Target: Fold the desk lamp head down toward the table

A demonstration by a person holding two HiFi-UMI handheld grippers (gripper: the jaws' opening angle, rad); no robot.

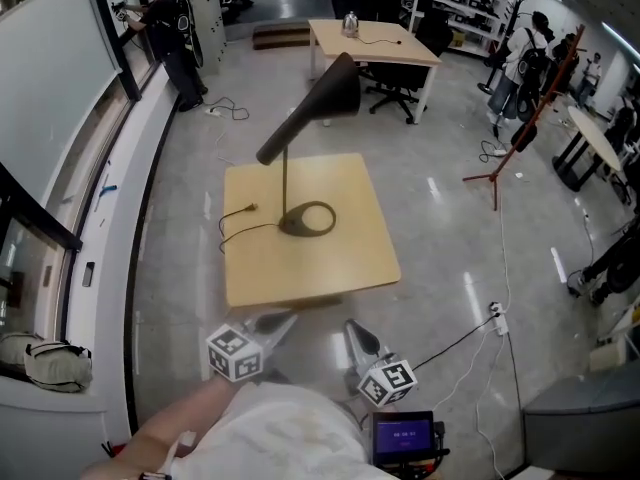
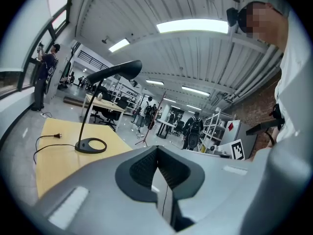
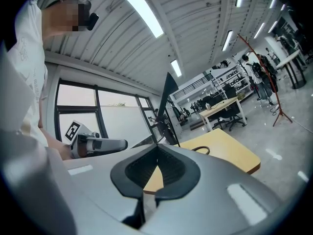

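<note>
Nearest, the left hand-held gripper (image 1: 288,319) has its jaws closed together with nothing between them. The ribbed dark pads meet inside a smooth grey plastic shell. Just beside it, to its right, the right hand-held gripper (image 1: 354,328) is likewise pressed together and empty, with the same grey shell and ridged black pads. Each carries a white cube printed with black square markers. Both hang over the glossy grey floor (image 1: 440,218), just short of the bench's near edge, touching nothing.

Ahead of both tips lies the bench (image 1: 330,263), a square top of pale, smooth wood with rounded corners. Near its middle, well apart from either hand-held gripper, stands the desk lamp (image 1: 285,173), all matt black. Its flat open ring base (image 1: 308,219) sits on the wood and a thin straight stem rises from it. The long cone-shaped lamp head (image 1: 322,98) is raised and slants up and away from the hand-held grippers, past the bench's far edge. A thin black cord (image 1: 240,232) curls from the base toward the left hand-held gripper's side and ends in a loose plug (image 1: 249,208) lying on the bench.
</note>
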